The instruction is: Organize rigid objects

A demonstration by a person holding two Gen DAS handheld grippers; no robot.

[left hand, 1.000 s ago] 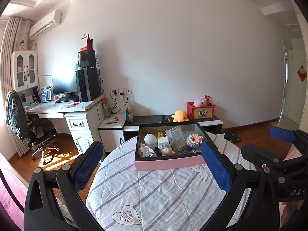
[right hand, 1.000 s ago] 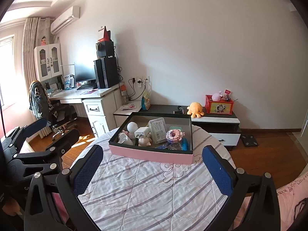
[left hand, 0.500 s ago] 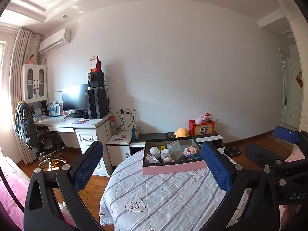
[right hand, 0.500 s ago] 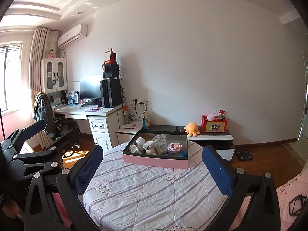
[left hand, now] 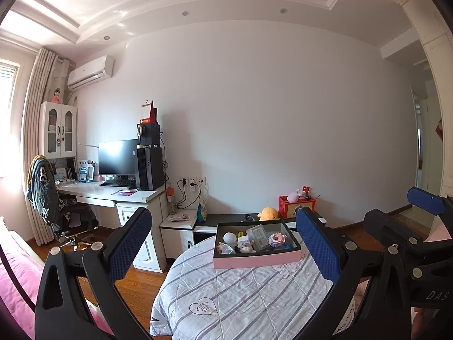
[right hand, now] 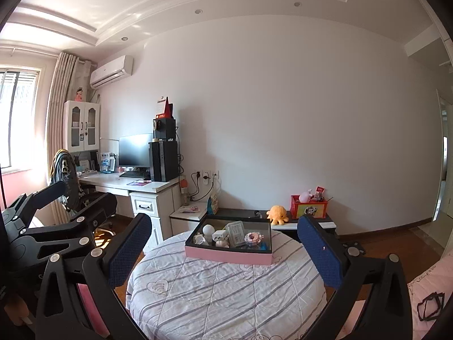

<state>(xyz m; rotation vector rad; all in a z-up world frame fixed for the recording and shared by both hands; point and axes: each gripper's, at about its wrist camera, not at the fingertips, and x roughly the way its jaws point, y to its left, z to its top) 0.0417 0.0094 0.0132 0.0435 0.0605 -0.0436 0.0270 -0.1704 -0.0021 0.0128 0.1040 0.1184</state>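
A pink box with a dark inner rim [left hand: 256, 259] [right hand: 226, 253] stands at the far side of a round table with a striped white cloth [left hand: 240, 297] [right hand: 226, 291]. It holds several small rigid items: a white ball [left hand: 230, 238], a clear ribbed case [right hand: 236, 232] and a pink-and-white brick toy [left hand: 277, 238]. My left gripper [left hand: 225, 250] is open and empty, well back from the box. My right gripper [right hand: 225, 250] is also open and empty. The right gripper shows at the right edge of the left wrist view [left hand: 419, 226].
A white desk [right hand: 133, 187] with monitor, tower and chair [right hand: 70, 187] stands at the left. A low dark cabinet [right hand: 311, 222] behind the table carries an orange plush [right hand: 277, 214] and a red box [right hand: 309, 206]. Wooden floor lies around the table; pink bedding [left hand: 11, 297] lies at the lower left.
Both grippers have pulled back and up from the table. The box looks smaller and farther away. More ceiling shows. Both stay open.
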